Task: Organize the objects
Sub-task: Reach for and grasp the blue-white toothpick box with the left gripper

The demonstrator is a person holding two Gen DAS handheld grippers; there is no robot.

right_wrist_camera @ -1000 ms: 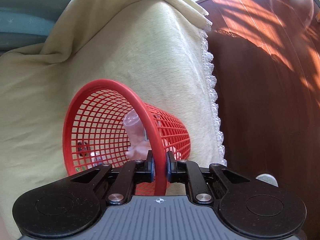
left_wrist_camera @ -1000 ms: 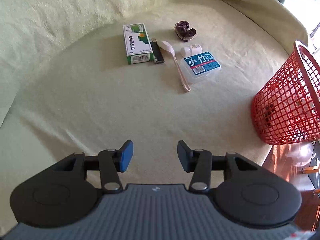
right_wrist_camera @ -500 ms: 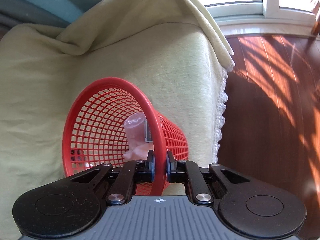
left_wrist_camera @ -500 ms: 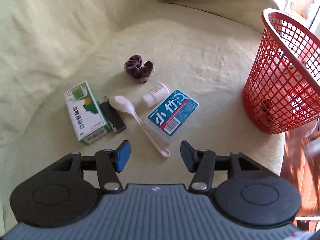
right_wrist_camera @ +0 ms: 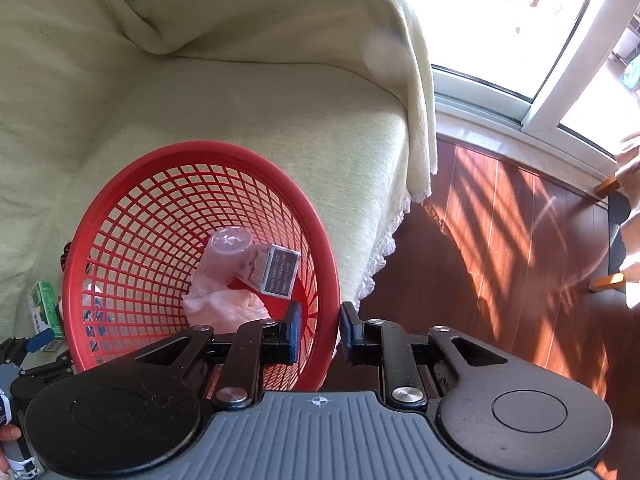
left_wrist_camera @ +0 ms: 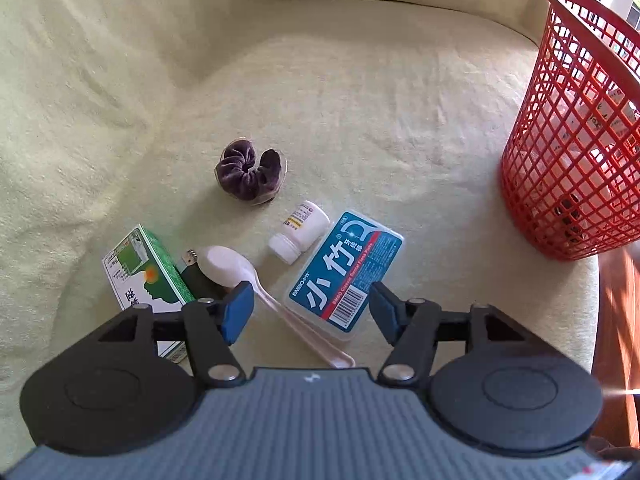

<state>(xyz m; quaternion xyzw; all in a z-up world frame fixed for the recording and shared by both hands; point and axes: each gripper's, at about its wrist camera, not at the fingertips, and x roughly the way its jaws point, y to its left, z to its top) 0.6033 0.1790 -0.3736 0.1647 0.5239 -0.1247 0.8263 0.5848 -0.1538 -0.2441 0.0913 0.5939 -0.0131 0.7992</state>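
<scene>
The pink spoon [left_wrist_camera: 256,280] looks light, stiff and thin, lying flat on the soft blanket [left_wrist_camera: 360,100]; I'd judge the handle, low in the frame's middle, the best place to pinch. It sits between the spread-open fingers of the left hand-held gripper [left_wrist_camera: 310,310], beside the blue floss box [left_wrist_camera: 346,272], lighter [left_wrist_camera: 198,280] and green carton [left_wrist_camera: 146,276]. At far right the red basket [right_wrist_camera: 200,152] stands with its rim between the parted, slack fingers of the right hand-held gripper [right_wrist_camera: 320,332].
</scene>
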